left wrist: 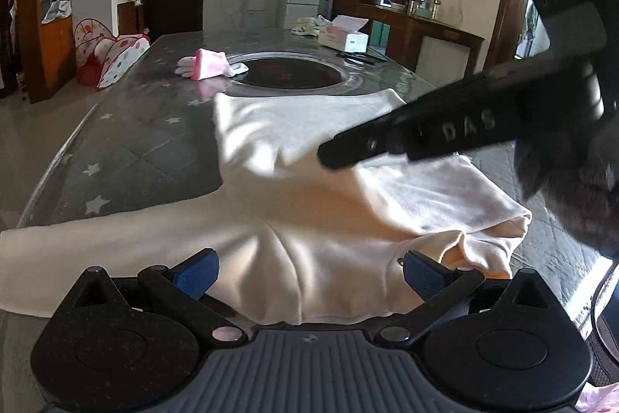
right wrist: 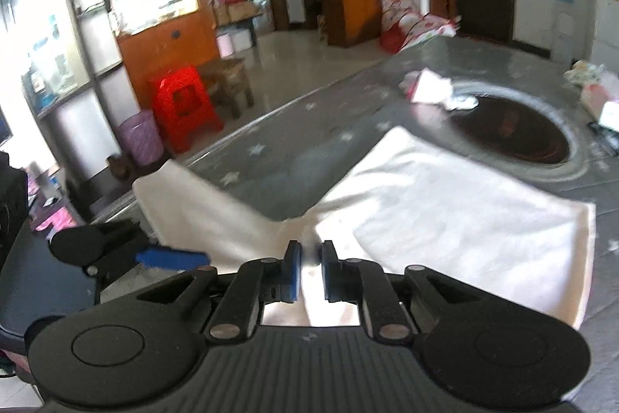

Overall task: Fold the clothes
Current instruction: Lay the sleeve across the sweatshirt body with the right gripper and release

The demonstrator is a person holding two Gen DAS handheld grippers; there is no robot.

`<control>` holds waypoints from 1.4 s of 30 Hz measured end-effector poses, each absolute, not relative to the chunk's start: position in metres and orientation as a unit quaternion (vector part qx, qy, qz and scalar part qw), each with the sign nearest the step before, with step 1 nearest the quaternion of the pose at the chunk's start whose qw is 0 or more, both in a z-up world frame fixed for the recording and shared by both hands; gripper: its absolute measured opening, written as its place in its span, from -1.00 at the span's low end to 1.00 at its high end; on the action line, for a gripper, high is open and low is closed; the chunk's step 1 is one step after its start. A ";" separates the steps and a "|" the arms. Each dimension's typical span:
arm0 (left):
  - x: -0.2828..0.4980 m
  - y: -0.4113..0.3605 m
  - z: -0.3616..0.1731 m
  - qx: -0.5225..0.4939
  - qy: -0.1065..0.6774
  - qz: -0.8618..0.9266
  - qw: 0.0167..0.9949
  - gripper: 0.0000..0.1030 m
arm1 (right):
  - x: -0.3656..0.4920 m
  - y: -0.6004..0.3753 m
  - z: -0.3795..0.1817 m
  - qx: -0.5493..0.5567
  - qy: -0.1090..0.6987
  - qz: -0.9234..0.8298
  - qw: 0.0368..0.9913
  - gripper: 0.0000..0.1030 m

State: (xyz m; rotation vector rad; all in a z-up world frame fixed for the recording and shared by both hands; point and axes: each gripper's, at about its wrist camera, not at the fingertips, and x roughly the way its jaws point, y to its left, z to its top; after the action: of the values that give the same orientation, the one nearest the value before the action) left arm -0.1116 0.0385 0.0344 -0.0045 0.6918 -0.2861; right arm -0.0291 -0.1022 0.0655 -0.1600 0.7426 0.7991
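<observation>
Right tool [right wrist: 309, 271] pinches a fold of the cream garment [left wrist: 309, 211]; left tool [left wrist: 307, 269] gapes wide, released, over its near edge. Garment lies on the table [left wrist: 127, 138], right side folded over, left sleeve spread: roughly half done, I'd judge.

Bright daylight from right, patchy across cream garment [left wrist: 309, 188]; glare on glossy counter [left wrist: 135, 126]. Right wrist view motion-blurred, blown out far left. Strong fisheye bending at edges.
</observation>
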 end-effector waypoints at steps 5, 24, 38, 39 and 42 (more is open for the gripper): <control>-0.111 0.039 0.035 -0.001 0.336 -0.139 0.932 1.00 | -0.035 -0.114 0.070 -0.088 0.347 0.382 0.852 -0.70; -0.100 0.012 0.033 0.011 0.340 -0.169 0.925 1.00 | -0.047 -0.239 0.028 -0.066 0.411 0.244 0.876 -0.71; -0.096 0.023 0.024 0.001 0.366 -0.154 0.918 1.00 | -0.011 -0.230 0.024 -0.055 0.386 0.224 0.893 -0.70; -0.096 0.026 0.025 -0.004 0.367 -0.151 0.918 1.00 | -0.010 -0.231 0.023 -0.053 0.386 0.224 0.893 -0.70; -0.097 0.037 0.031 -0.015 0.359 -0.138 0.923 1.00 | -0.015 -0.229 0.030 -0.053 0.373 0.231 0.897 -0.68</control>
State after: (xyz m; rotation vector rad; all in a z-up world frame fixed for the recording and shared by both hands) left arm -0.0972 0.0371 0.0312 -0.0309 0.7372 -0.2830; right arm -0.0153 -0.2288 0.0297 -0.1088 0.7717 0.4788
